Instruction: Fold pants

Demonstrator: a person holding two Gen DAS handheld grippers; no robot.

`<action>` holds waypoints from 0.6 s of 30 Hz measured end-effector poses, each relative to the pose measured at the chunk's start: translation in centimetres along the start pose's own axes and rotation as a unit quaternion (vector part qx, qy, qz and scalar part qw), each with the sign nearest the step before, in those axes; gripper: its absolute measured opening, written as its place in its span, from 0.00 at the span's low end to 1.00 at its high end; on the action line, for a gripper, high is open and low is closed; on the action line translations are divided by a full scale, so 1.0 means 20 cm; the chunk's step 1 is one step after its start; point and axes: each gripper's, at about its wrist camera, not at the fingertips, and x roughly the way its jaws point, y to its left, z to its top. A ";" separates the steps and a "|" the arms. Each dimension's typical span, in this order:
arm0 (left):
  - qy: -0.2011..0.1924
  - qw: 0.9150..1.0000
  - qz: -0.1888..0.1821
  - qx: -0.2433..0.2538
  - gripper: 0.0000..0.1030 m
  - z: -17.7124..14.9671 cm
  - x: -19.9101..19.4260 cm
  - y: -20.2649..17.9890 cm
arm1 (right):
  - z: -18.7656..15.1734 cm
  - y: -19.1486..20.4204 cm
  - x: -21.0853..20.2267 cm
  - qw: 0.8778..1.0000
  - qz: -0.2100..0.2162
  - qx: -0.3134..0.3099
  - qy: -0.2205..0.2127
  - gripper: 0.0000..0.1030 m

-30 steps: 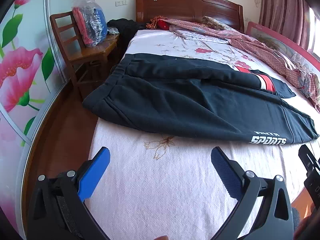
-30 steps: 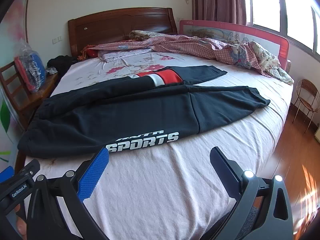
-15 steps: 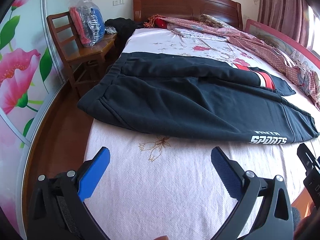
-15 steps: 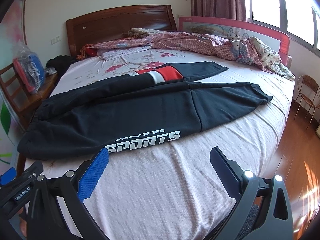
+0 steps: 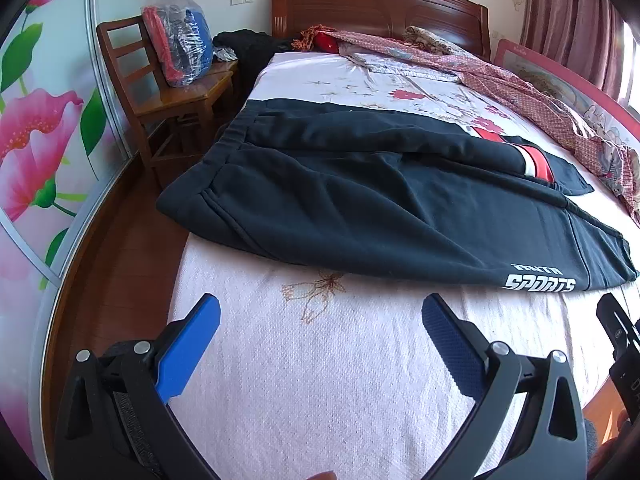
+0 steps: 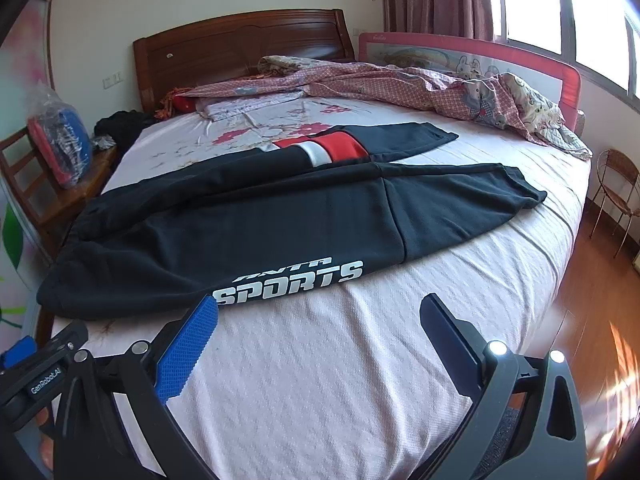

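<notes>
Now, left wrist view first.
Left gripper (image 5: 320, 316): jaws stood wide apart with nothing between them, hovering over bare pink bedsheet (image 5: 340, 380) short of the pants.
Sweatpants (image 5: 380, 208): black, laid flat across the bed, waistband (image 5: 224, 152) toward the bed's left edge, legs running off to the right; the near leg carried a white "SPORTS" print (image 5: 540, 282) by its lower edge.
Far leg: showed a red and white band (image 5: 532, 160).
Wooden chair (image 5: 160, 96): stood beside the bed on the left, with a clear plastic bag of clothes (image 5: 180, 48) on its seat.
Headboard (image 5: 380, 4): dark wood, at the far end; a pink checked quilt (image 5: 520, 92) lay bunched along the right side.
Wardrobe door (image 5: 36, 140): printed with pink flowers, at far left.

Right wrist view next.
Right gripper (image 6: 320, 312): also spread open and holding nothing, above the sheet just short of the lettering, its left blue pad near the "S".
Sweatpants (image 6: 280, 216): lay crosswise, waistband left, cuffs (image 6: 524, 196) right, both legs side by side and slightly apart at the ends.
Left gripper's body (image 6: 36, 376): visible at the lower left corner.
Bed rail (image 6: 480, 64): red, along the far right side under the window.
Wicker chair (image 6: 616, 188): stood on the wood floor at right.
</notes>
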 end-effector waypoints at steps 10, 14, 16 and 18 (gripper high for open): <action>0.004 1.000 0.003 -0.001 0.98 0.00 0.00 0.01 | 0.00 0.01 0.00 1.000 0.003 0.000 0.001 0.97; 0.005 1.000 0.006 0.001 0.98 0.00 0.01 0.01 | 0.00 0.01 0.00 1.000 0.005 0.001 0.004 0.97; 0.005 1.000 0.005 0.002 0.98 0.00 0.01 0.01 | 0.00 0.01 0.00 1.000 0.003 0.002 0.005 0.97; 0.003 1.000 0.006 0.001 0.98 0.00 0.01 0.01 | 0.00 0.01 0.01 1.000 0.004 0.002 0.005 0.97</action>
